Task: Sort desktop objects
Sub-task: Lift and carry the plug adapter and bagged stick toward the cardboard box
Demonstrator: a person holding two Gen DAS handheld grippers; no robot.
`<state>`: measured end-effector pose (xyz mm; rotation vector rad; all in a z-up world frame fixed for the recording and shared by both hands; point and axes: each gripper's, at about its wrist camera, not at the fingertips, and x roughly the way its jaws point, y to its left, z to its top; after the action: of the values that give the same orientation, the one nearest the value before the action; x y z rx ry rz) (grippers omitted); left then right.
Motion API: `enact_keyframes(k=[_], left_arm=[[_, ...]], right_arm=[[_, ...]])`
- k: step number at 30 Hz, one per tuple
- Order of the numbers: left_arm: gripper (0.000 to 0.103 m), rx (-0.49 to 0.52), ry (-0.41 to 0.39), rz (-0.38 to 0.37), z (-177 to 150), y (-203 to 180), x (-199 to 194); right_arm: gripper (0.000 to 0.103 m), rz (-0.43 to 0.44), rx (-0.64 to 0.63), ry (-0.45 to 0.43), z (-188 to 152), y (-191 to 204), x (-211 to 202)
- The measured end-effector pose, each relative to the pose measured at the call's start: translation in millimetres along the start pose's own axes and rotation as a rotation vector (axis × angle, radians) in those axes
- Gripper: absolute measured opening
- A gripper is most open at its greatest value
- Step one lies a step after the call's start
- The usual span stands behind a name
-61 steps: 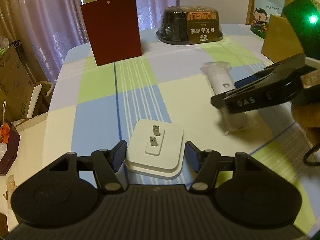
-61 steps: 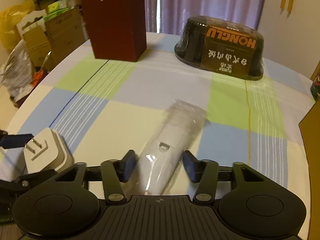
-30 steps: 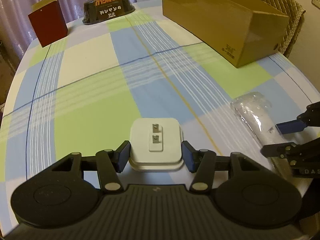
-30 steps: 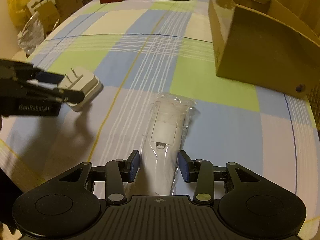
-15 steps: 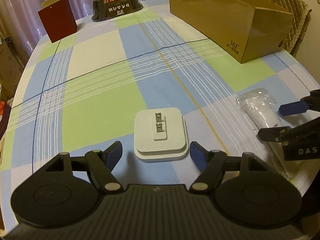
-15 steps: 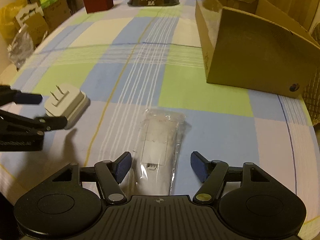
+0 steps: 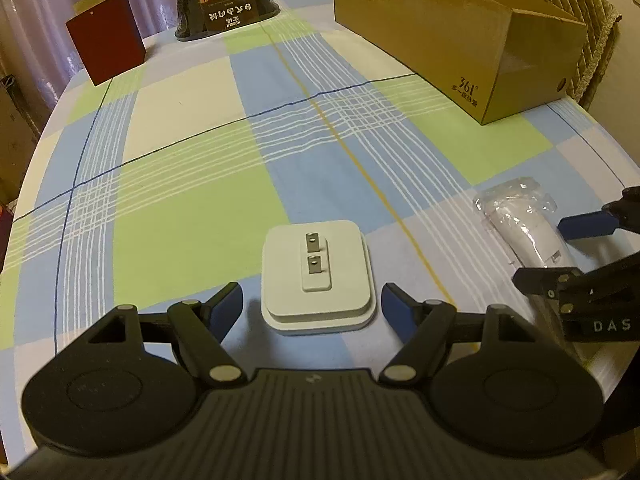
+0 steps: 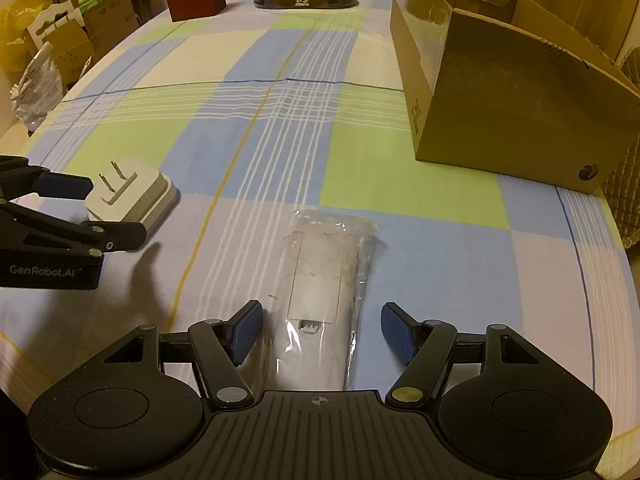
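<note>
1. We see the left gripper point(image 7: 312, 308) w/ jaws spread wide, released; the white plug adapter point(image 7: 317, 276) lies between its fingers, prongs up, touching neither.
2. The right gripper point(image 8: 320, 330) is likewise released; the bagged white device point(image 8: 320, 292) lies flat between its blue pads point(image 8: 246, 330), untouched.
3. Relative to the cardboard box point(image 8: 500, 96): both items sit on the checked tablecloth point(image 8: 280, 128), nearer us and well apart from it; adapter further left than the bagged device.
4. Beyond the box, at the table's far end: a red carton point(image 7: 106, 40) & a dark bowl pack point(image 7: 226, 6).
</note>
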<state>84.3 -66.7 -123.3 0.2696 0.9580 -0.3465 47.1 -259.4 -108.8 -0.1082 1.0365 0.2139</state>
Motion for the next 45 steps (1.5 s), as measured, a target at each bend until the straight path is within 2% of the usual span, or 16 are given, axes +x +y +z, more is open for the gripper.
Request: enact_keyframes(k=[9,19,21,23,27,28,29,45], left_arm=[[0.072,-0.014,0.008,-0.021,3,-1,7],[0.061,-0.039,0.030,-0.031,2,3,11],[0.061,-0.042,0.032,-0.033,2,3,11],[0.060,-0.052,0.035,-0.036,2,4,11],[0.060,-0.057,0.035,-0.037,2,3,11],[0.060,-0.057,0.035,-0.036,2,3,10],[0.060,-0.057,0.035,-0.036,1,3,10],[0.060,-0.044,-0.016,-0.045,13,-5,-16]], right_arm=[[0.068,0.002,0.005,0.000,0,2,-2],[0.068,0.001,0.002,-0.001,0,6,-2],[0.067,-0.001,0.002,-0.003,0,7,-2],[0.058,-0.005,0.001,-0.004,1,7,-2],[0.049,-0.008,-0.013,-0.007,3,7,-2],[0.042,-0.007,-0.020,-0.008,3,7,-2],[0.040,-0.006,-0.025,-0.008,4,7,-3],[0.038,0.003,0.004,-0.043,11,0,-27]])
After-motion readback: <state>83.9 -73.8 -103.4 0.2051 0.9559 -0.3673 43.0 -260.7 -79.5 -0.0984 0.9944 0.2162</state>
